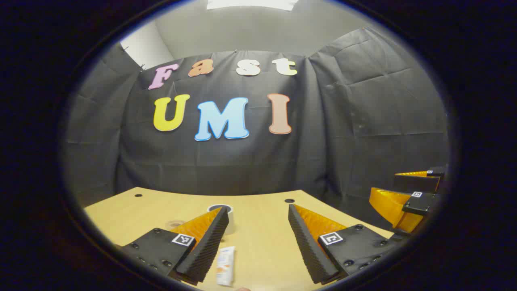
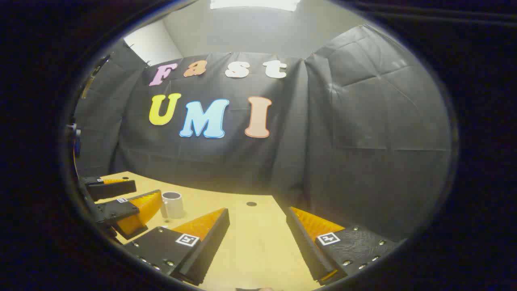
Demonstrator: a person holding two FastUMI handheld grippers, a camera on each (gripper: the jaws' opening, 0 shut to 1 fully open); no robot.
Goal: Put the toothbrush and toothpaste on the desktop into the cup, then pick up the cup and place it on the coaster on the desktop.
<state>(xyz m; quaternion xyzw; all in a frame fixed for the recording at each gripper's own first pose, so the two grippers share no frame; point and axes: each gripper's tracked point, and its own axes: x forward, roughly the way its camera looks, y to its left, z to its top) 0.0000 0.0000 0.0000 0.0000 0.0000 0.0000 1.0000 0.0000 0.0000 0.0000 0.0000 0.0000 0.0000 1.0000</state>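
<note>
- The left gripper (image 1: 258, 218) hung above the desk (image 1: 258, 250) with its jaws spread wide and holding nothing; the right gripper (image 2: 258, 220) was likewise wide and unladen, over bare desk.
- The toothpaste (image 1: 225, 266) lay flat just inside the left gripper's left finger, nearer the camera than the fingertips; the cup (image 1: 223, 216) stood upright beyond that finger, partly hidden by it.
- A straight descent would likely put that finger on the tube instead of astride it, pinning or skidding it; reaching forward risked knocking the cup.
</note>
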